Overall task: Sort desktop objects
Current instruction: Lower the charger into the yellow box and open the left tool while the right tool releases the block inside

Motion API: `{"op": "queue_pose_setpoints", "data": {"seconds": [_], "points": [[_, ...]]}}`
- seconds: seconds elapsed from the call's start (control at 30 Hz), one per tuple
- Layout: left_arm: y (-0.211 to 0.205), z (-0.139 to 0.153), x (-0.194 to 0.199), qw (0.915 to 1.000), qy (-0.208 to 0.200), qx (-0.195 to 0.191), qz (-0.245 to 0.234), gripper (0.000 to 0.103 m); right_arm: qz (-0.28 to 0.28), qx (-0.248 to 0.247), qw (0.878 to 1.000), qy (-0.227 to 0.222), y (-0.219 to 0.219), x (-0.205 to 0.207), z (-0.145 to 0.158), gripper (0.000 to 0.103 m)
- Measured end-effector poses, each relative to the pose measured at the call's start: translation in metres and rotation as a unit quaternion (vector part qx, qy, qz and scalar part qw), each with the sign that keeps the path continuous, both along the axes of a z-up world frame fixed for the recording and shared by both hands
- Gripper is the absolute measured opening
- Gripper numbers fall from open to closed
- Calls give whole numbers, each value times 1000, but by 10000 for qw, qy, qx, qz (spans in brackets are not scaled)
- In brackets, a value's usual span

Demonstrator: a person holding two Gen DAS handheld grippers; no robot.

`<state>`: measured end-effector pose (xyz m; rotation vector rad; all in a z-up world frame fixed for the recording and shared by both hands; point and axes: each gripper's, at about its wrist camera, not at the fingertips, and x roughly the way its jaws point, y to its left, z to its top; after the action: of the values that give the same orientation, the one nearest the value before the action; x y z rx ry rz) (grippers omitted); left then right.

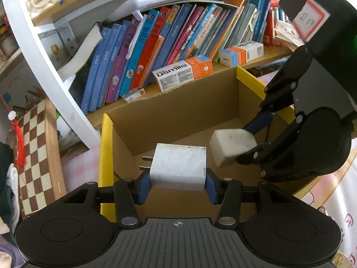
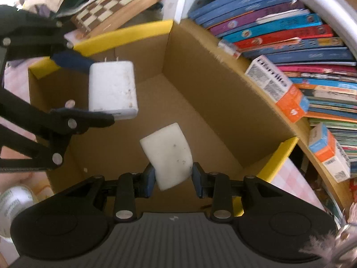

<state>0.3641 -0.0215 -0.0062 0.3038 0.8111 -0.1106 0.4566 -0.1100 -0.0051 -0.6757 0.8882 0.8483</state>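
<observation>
Left gripper (image 1: 177,182) clamps charger (image 1: 178,166), right gripper (image 2: 173,179) clamps eraser (image 2: 169,155), frame centre; lower into cardboard box (image 1: 178,111) before releasing.

White charger (image 1: 178,167), white eraser (image 2: 168,155); brown box (image 1: 178,109), yellow rim.

Two grippers, each loaded, over an open cardboard box (image 2: 200,84)

Right gripper (image 2: 173,178): clamped on a tilted white eraser block (image 2: 168,154). Left gripper (image 2: 89,89): gripping a white plug adapter (image 2: 112,89), prongs pointing away. Box: yellow-edged flaps, brown floor. Alongside: leaning books (image 2: 279,33), two orange-and-white cartons (image 2: 279,87). Behind: chessboard (image 2: 116,6).
</observation>
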Motion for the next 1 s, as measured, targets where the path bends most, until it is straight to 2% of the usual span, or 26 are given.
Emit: {"op": "queue_pose_setpoints", "data": {"seconds": [0.1,0.23,0.37,0.77,1.0], "points": [[2,-7,8,9998,178,-31,32,48,189,-157,9996,105,7,8,-6,32],[5,-17,19,9985,523,-114,83,48,610,-570,9965,6,21,12,-14,32],[6,-24,28,9970,756,-116,103,48,782,-790,9938,93,31,15,-22,33],[7,-30,34,9954,931,-144,151,49,967,-942,9906,227,35,16,-31,33],[0,-30,28,9951,965,-190,22,49,1210,-1076,9865,255,36,15,-36,33]]}}
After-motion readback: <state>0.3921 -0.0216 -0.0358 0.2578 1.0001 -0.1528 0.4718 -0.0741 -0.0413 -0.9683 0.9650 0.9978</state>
